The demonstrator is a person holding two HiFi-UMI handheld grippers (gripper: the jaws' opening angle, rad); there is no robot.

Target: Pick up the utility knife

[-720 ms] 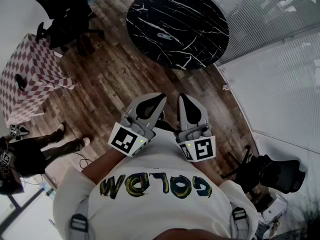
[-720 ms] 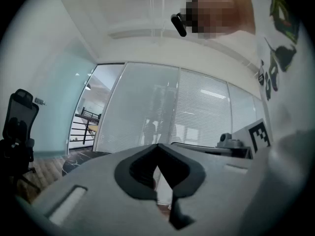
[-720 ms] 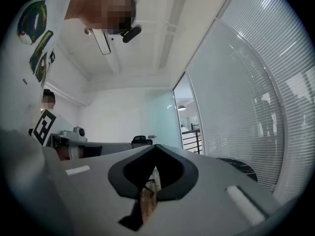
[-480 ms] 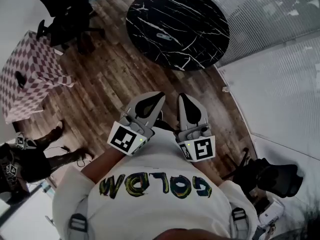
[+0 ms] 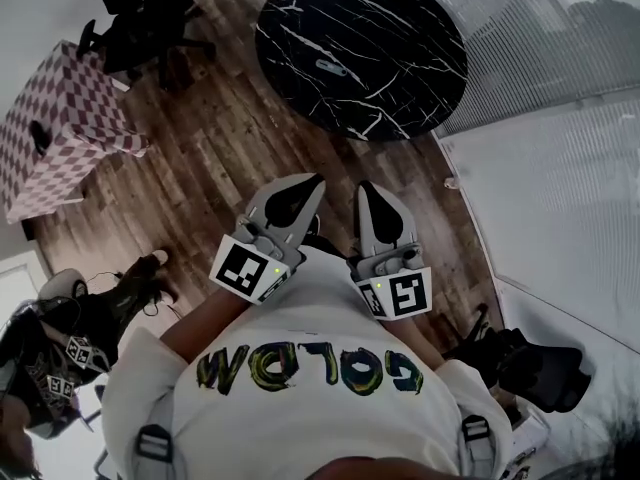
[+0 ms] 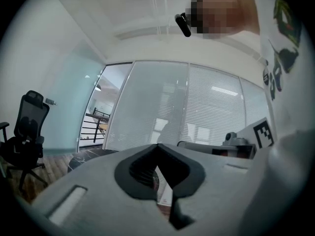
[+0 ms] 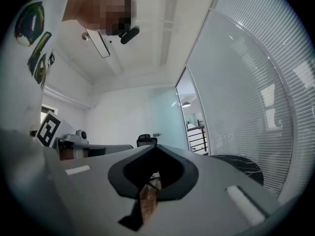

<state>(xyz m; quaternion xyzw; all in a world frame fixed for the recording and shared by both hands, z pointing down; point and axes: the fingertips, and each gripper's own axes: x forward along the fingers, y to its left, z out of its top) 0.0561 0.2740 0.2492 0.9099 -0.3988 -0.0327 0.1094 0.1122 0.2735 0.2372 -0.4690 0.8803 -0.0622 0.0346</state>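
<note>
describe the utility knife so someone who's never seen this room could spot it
Find the round black table with white marble veins, at the top of the head view. The utility knife lies on its top, left of the middle. It is the only loose thing there: a small pale grey bar, thicker than the thin white veins around it.

We cannot tell what the small pale grey object on the round black white-veined marble table is: it is too small to read. The head view's top edge cuts off that table's far rim and the black office chair. The left edge clips the pink-and-white checked cloth-covered box and a second person. The right gripper hides the table's near part.
</note>
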